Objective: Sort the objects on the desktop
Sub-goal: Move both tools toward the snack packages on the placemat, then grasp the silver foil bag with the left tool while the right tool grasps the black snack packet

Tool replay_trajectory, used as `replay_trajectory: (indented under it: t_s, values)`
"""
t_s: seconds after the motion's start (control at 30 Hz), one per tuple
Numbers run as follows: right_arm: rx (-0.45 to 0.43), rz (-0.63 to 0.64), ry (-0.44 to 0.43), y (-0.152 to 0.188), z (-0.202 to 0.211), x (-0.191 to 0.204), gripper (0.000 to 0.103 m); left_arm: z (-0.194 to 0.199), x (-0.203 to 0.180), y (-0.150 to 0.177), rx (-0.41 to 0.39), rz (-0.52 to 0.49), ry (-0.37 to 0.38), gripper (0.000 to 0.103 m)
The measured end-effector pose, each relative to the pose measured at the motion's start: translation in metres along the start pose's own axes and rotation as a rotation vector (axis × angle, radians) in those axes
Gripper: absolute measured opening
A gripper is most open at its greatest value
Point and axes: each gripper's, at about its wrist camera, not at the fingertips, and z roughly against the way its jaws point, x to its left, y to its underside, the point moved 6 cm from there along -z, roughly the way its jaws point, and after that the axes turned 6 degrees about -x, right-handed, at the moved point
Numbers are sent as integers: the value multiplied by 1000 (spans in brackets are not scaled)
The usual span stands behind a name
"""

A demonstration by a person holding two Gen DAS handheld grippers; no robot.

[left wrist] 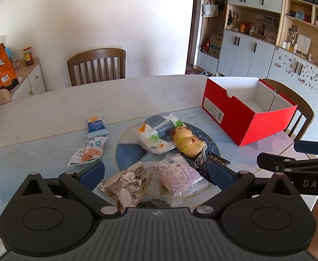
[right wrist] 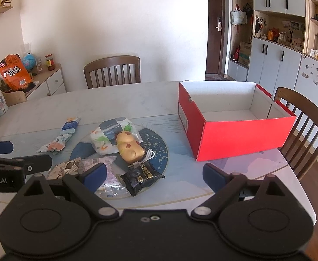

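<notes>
Several snack packets and a toy lie on the table's round blue mat point(left wrist: 126, 152). My left gripper point(left wrist: 156, 171) is open above a gold packet point(left wrist: 126, 184) and a pink packet point(left wrist: 178, 174). A yellow plush toy point(left wrist: 188, 141) leans on a white tissue pack point(left wrist: 156, 134). A black packet point(right wrist: 142, 177) lies just in front of the toy point(right wrist: 130, 148). My right gripper point(right wrist: 154, 174) is open and empty, hovering near the black packet. An open, empty red box point(right wrist: 241, 134) stands at the right; it also shows in the left wrist view point(left wrist: 246, 117).
Two more packets point(left wrist: 97, 126) point(left wrist: 88, 152) lie left of the mat. Wooden chairs stand behind the table point(left wrist: 97, 65) and to its right point(right wrist: 305, 126). A sideboard with an orange bag point(right wrist: 14, 71) is at the left. Cabinets line the right wall.
</notes>
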Motion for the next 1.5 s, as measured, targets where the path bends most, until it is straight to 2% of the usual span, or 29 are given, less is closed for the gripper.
replay_trajectory:
  t_s: [0.2,0.43,0.63,0.87,1.27,1.5]
  values:
    - [-3,12,3,0,-1,4,95,0,5,0,-4,3,8,103]
    - [-10,10,21,3,-1,12,95,-3,20,0,30,32,77,103]
    - [-10,37,14,5,-3,20,95,-4,33,-1,-7,-2,67,103]
    - [-4,34,22,7,-12,23,95,-15,45,5,-11,-8,82,103]
    - [61,103,-15,20,-70,6,93,-56,59,30,46,-40,9,102]
    - [122,183,-56,33,-101,9,82,-72,54,48,84,-72,8,102]
